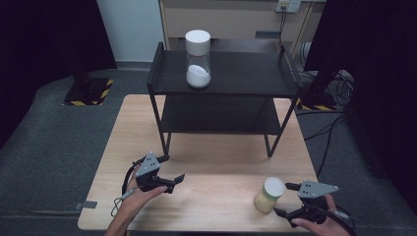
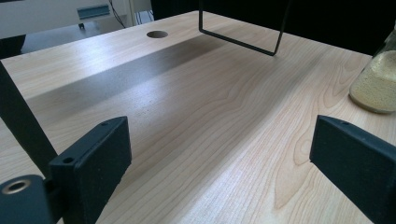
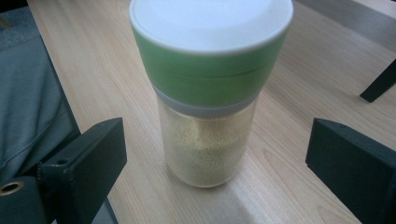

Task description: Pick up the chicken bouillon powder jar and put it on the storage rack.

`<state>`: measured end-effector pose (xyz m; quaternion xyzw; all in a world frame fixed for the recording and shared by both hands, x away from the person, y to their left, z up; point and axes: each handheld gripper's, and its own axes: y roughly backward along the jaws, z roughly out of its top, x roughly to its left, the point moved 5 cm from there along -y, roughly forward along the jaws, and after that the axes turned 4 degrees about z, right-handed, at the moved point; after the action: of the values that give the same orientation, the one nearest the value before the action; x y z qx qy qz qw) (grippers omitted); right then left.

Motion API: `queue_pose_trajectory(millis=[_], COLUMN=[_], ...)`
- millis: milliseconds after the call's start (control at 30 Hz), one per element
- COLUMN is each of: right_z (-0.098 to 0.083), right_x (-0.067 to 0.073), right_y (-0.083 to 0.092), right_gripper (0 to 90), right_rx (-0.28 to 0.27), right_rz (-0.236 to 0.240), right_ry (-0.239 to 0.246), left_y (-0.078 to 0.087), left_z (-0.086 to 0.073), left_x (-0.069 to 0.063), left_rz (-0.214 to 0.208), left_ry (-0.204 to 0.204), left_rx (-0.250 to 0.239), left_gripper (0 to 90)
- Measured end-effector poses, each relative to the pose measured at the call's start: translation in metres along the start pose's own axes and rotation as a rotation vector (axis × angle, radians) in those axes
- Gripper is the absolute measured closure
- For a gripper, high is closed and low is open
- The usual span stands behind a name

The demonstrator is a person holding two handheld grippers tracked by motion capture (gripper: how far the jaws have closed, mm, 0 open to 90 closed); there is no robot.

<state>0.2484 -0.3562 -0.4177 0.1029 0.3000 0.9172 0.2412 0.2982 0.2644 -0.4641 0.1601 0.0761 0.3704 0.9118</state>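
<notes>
I see a light wooden table with a black two-tier shelf at its far side. A white-lidded jar of white powder stands on the top shelf. My left gripper hovers over bare wood, jaws spread wide, holding nothing. My right gripper faces a green-lidded jar of yellowish grains standing upright near the front right edge, jaws released and apart from it.

We see a jar with a green-and-white lid standing upright on the table. Our gripper has its jaws spread wide, the jar just ahead between them, untouched.
</notes>
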Motion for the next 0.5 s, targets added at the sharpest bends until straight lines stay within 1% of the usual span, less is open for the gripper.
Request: queue_pose_trajectory(millis=[500], right_z=[0.0024], right_x=[0.0036], right_y=[-0.0038], right_gripper=[5.6], right_rx=[-0.04], right_rz=[-0.01], right_ry=[0.006], left_y=[-0.0001], left_z=[0.0006], left_x=[-0.001], left_rz=[0.001], left_ry=[-0.01], left_rx=[0.005], left_gripper=[4.2])
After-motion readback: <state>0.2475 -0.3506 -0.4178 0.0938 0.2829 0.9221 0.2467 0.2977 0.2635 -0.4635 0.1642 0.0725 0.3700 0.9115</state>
